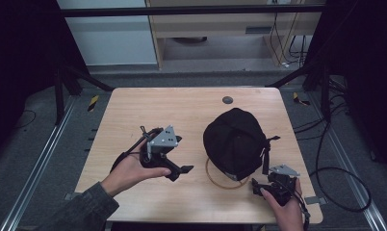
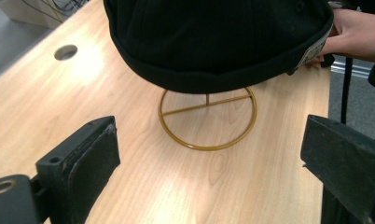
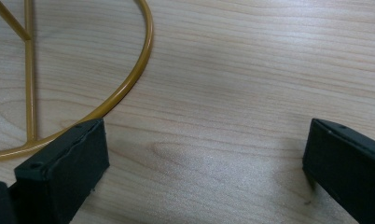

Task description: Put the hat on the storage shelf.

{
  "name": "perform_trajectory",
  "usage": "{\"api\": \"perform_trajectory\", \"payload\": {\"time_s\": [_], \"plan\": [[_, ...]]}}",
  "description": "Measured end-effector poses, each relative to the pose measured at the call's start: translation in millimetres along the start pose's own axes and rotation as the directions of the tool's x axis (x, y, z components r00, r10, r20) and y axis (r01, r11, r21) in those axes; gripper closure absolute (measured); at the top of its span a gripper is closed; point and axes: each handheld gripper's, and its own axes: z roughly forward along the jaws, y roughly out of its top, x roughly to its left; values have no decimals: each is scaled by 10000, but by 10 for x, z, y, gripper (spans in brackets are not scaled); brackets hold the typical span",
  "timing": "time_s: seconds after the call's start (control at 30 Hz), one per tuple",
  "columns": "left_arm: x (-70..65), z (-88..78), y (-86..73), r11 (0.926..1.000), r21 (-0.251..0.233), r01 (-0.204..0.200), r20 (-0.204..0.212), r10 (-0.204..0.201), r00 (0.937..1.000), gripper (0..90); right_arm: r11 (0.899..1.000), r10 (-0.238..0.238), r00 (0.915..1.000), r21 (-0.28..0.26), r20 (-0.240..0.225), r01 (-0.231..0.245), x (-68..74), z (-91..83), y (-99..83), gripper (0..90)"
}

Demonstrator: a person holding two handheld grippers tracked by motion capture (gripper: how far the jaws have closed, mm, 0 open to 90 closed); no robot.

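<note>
— While both hands hang low over the wooden table (image 1: 134,103), where's the black cap (image 1: 235,142)?
— On the gold wire stand (image 2: 207,120), right of centre, ring base flat on the wood.
— Left gripper (image 1: 174,161)?
— Left of the cap, apart from it, jaws spread, nothing between.
— Right gripper (image 1: 264,185)?
— Near the table's front edge, just beside the ring, jaws spread wide over bare wood.

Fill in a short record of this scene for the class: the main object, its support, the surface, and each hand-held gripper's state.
Main object: black cap
Support: gold wire stand, ring base flat on table
Surface: wooden table
Left hand-held gripper: open, empty, left of the cap
Right hand-held gripper: open, empty, beside the stand's ring
</note>
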Motion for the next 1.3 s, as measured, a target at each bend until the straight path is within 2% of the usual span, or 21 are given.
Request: {"api": "perform_trajectory", "payload": {"time_s": [0.37, 0.8, 1.0, 1.1, 1.3], "plan": [[-14, 59, -170, 9997, 181, 147, 5, -147, 9999, 39, 10000, 1, 10000, 2, 1, -1, 0, 0, 0, 4], [28, 106, -376, 9976, 101, 692, 30, -693, 9976, 40, 10000, 4, 10000, 2, 3, -4, 0, 0, 0, 4], [56, 151, -521, 9947, 179, 1009, 12, -1009, 9949, 41, 10000, 3, 10000, 1, 3, -3, 0, 0, 0, 4], [76, 173, -596, 9916, 87, 1294, -79, -1293, 9916, 41, 10000, 3, 10000, 2, 2, -3, 0, 0, 0, 4], [169, 155, -729, 9882, 87, 1527, -288, -1524, 9879, 43, 10000, 9, 10000, 0, 2, -9, 1, 0, 0, 4]]}}
